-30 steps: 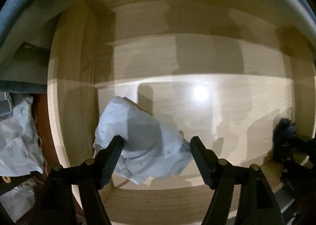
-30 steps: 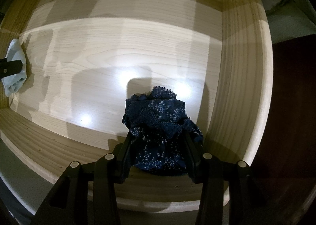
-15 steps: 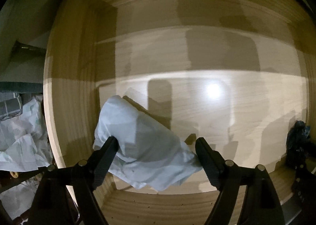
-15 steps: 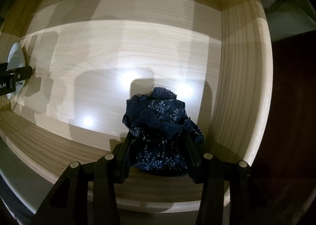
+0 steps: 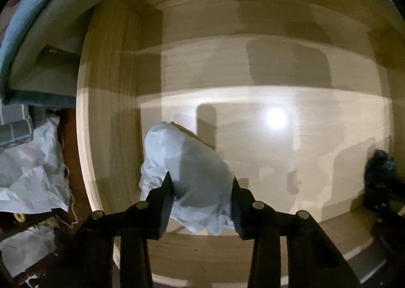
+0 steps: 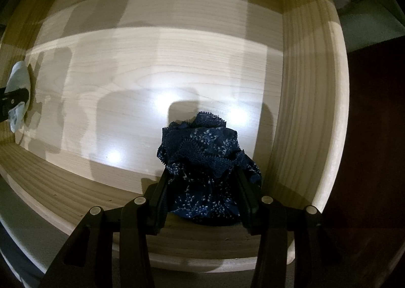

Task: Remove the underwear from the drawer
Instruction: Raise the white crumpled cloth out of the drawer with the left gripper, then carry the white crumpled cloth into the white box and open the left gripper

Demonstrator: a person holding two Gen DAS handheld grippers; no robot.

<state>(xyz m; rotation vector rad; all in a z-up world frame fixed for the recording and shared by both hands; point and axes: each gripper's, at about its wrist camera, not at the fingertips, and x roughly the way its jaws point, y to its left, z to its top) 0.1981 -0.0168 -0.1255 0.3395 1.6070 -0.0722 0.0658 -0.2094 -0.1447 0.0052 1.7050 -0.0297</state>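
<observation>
A light wooden drawer (image 5: 291,151) lies open below both grippers. At its left end sits a bunched white underwear (image 5: 177,143). My left gripper (image 5: 201,176) points down over it, its jaws closing, with both pads pressing into the cloth. At the right end, near the front wall, is a dark blue floral underwear with lace trim (image 6: 202,141). My right gripper (image 6: 201,171) is shut on it. The right wrist view shows the white underwear (image 6: 19,83) far left; the left wrist view shows the blue underwear (image 5: 378,164) far right.
The drawer floor (image 6: 126,73) between the two pieces is bare wood with light spots. Outside the drawer's left wall lies crumpled white material (image 5: 30,176) and a grey item (image 5: 15,123). A dark surface (image 6: 374,136) lies beyond the right wall.
The left gripper's jaws went from wide apart to pinched in on the white underwear. The right gripper and the blue underwear have not moved.
</observation>
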